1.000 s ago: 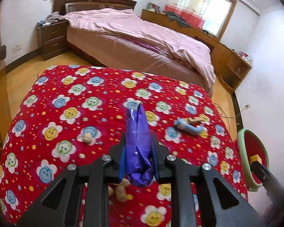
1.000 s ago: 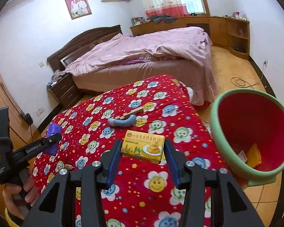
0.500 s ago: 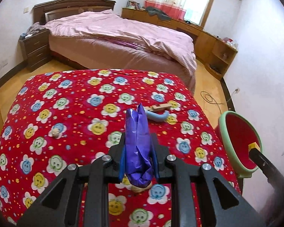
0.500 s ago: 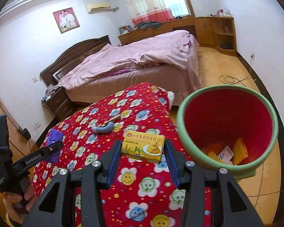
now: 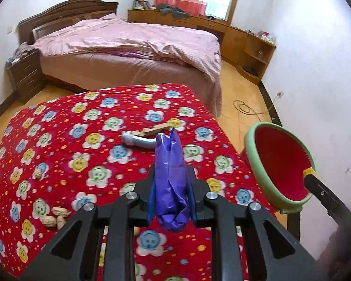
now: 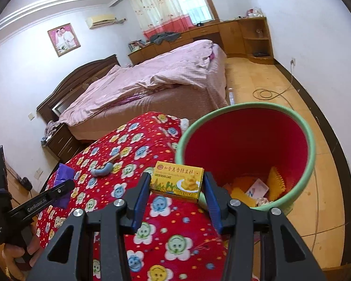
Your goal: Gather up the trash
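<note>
The yellow cardboard green-bean-cake box (image 6: 177, 180) sits clamped between the right gripper (image 6: 175, 194) pads, hanging at the near rim of the green bin with the red inside (image 6: 245, 107), which stands on the floor beside the red flowered blanket (image 6: 119, 187). The left gripper (image 5: 170, 187) pinches a crumpled purple plastic wrapper (image 5: 169, 182) over the blanket. Best to carry the box fully past the rim before letting go, then bring the wrapper over.
</note>
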The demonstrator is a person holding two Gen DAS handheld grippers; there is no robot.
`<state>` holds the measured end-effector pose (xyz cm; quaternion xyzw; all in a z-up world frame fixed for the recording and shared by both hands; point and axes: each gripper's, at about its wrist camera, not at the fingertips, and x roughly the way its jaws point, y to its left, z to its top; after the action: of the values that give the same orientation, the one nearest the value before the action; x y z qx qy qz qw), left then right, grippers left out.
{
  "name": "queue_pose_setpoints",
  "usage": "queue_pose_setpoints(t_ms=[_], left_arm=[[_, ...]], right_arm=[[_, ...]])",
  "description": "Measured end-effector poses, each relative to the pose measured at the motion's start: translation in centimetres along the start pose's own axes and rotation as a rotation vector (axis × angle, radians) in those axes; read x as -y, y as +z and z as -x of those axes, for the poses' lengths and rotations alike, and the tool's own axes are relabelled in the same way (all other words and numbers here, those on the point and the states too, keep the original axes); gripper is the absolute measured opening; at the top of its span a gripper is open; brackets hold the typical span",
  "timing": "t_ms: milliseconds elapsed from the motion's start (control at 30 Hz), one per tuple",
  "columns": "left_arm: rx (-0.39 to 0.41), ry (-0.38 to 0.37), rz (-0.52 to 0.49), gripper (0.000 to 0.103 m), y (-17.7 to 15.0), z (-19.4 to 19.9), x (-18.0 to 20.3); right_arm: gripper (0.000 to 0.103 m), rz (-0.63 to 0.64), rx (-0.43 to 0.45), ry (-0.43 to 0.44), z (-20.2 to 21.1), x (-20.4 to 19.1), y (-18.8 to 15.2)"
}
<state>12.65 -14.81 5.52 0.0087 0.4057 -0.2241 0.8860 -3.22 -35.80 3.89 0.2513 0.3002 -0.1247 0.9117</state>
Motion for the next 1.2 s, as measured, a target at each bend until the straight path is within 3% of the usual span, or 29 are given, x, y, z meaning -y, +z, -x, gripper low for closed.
queue_pose_setpoints(t_ms=[333, 800, 1200], left_arm=[[-0.023, -0.058, -0.1, 0.023, 0.6, -1.3, 5.3], [-0.052, -0.195, -0.228, 0.023, 0.7, -4.3, 13.5], [-0.109, -0.236, -0.254, 0.023, 0.3, -8.2, 16.6]], right_arm=[[0.048, -0.07, 0.028, -0.046, 0.7, 4.2, 0.5], [0.048, -0.172, 0.051, -0.095, 1.0, 9.6, 0.4], [0.048, -0.222, 0.041, -0.103, 0.7, 12.6, 0.2]])
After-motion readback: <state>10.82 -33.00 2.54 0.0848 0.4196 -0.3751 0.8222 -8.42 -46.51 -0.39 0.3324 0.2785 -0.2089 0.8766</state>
